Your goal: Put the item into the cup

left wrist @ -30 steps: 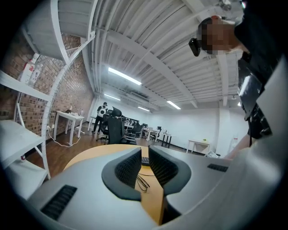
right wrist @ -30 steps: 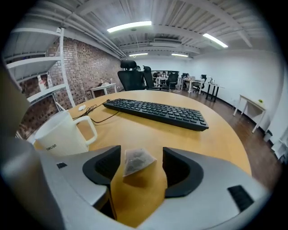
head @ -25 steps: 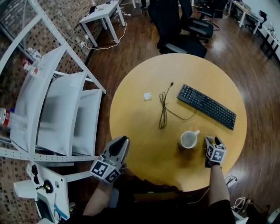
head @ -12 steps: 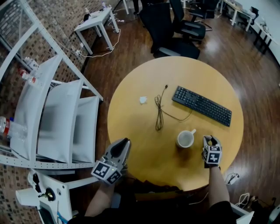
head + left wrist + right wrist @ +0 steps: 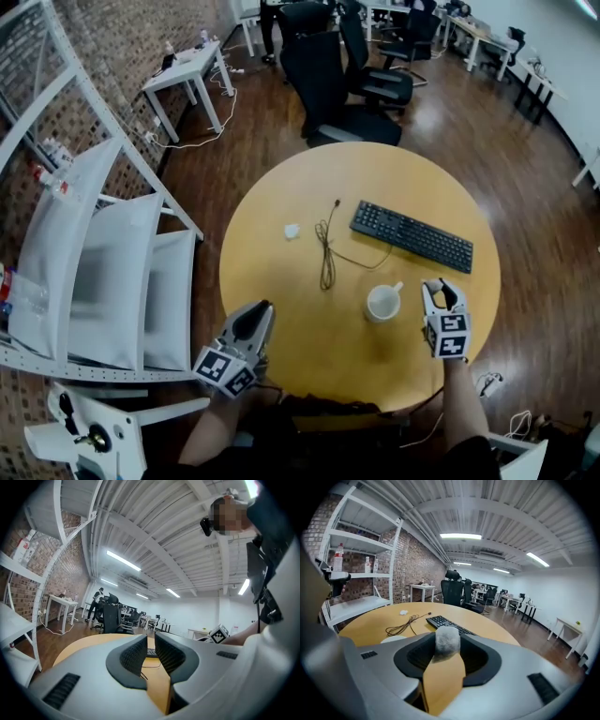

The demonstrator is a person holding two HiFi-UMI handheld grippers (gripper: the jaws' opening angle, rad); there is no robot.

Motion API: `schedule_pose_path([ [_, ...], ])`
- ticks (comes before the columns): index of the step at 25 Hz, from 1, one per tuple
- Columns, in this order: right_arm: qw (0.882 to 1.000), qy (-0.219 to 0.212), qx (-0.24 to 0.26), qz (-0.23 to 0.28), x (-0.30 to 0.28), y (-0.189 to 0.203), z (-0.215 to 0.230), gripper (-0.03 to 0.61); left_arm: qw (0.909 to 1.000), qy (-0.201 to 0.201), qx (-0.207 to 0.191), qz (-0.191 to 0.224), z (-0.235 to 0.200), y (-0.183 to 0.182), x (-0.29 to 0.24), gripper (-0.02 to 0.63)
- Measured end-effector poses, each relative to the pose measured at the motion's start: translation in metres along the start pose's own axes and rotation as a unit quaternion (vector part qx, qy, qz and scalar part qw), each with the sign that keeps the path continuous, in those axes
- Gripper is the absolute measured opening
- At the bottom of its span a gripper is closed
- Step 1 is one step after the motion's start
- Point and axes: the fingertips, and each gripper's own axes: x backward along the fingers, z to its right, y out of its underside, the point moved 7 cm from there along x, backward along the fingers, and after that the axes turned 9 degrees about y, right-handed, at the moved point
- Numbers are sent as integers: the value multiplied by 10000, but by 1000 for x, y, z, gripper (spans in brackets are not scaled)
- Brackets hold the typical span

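A white cup [image 5: 382, 303] stands on the round wooden table [image 5: 281, 281], its handle pointing away from me. My right gripper [image 5: 441, 290] hovers just right of the cup, shut on a small grey fuzzy item [image 5: 447, 642] that stands upright between the pads. In the right gripper view the cup's rim [image 5: 393, 639] shows low at the left behind the jaw. My left gripper [image 5: 255, 316] rests at the table's near left edge, far from the cup. Its jaws [image 5: 151, 641] are shut with nothing between them.
A black keyboard [image 5: 411, 235] lies beyond the cup, with a coiled black cable [image 5: 326, 251] and a small white scrap [image 5: 292, 231] to its left. White shelving [image 5: 103, 272] stands left of the table and black office chairs [image 5: 323, 66] stand behind it.
The head view has tipped up and shows more of the room. The right gripper has stayed just right of the cup and looks a little higher. The left gripper has hardly moved.
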Motion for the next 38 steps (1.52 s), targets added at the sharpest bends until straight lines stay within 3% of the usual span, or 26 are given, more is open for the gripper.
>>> schedule_pose_path([
  [9, 9954, -600, 590, 451, 26, -31, -60, 164, 9997, -99, 84, 195, -8, 3, 25, 44],
  [14, 9954, -702, 559, 349, 23, -27, -81, 166, 9994, -146, 124, 284, -9, 2, 34, 44],
  [17, 9957, -767, 439, 284, 18, -22, -85, 185, 9994, -151, 83, 305, -10, -2, 39, 44],
  [18, 9957, -797, 398, 265, 17, -21, -86, 222, 9994, -165, 73, 308, -11, -3, 41, 44],
  [22, 9957, -820, 330, 265, 16, -18, -86, 229, 9991, -258, 67, 331, -19, -3, 50, 44],
  [33, 9889, -507, -1120, 836, 71, -17, -27, 224, 9993, -188, 70, 305, -23, -2, 39, 44],
  [38, 9874, -70, -1203, 1027, 90, -6, 1, 141, 9995, -112, 57, 304, -28, -3, 31, 44],
])
